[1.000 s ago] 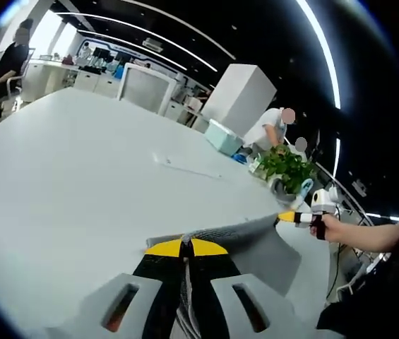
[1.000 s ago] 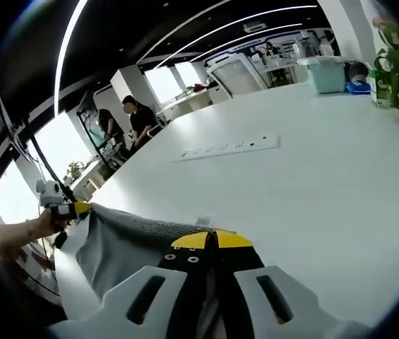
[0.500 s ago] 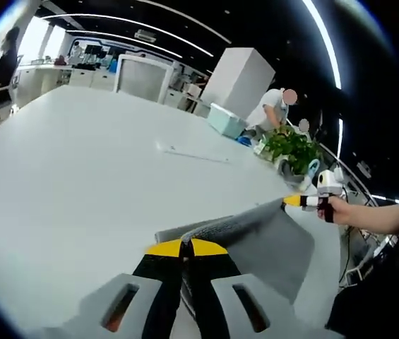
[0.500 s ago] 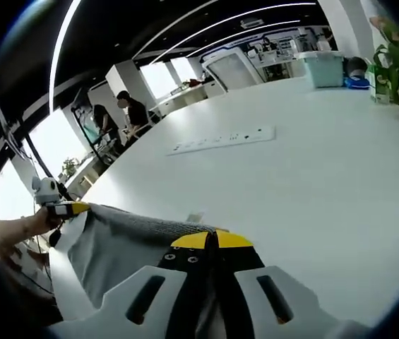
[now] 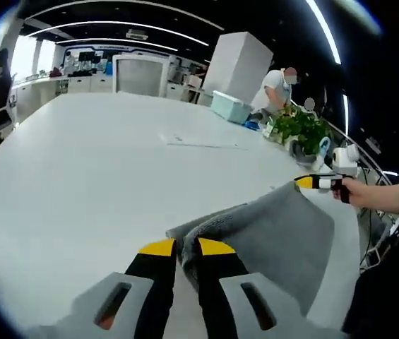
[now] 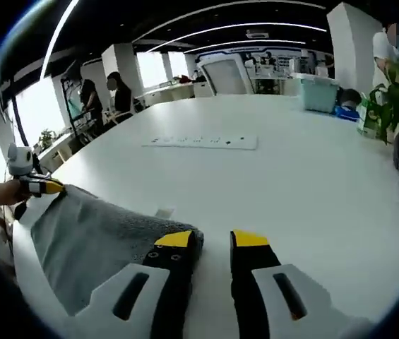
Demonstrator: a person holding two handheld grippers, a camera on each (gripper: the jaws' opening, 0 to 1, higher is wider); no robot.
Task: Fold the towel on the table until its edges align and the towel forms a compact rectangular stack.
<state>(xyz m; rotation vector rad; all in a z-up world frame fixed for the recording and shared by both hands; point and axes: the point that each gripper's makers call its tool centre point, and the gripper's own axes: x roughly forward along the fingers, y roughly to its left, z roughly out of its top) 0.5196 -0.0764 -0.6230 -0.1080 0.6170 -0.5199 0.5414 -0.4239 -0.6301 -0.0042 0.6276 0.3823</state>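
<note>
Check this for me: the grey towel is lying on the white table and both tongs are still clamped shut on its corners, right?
Not quite. The grey towel does lie on the white table, but both tongs are open, not clamped. In the right gripper view the right tongs show a clear gap with bare table between them, and in the left gripper view the left tongs stand apart at the towel's edge.

Grey towel (image 5: 277, 236) lying folded, flat on white table (image 5: 93, 176).
</note>
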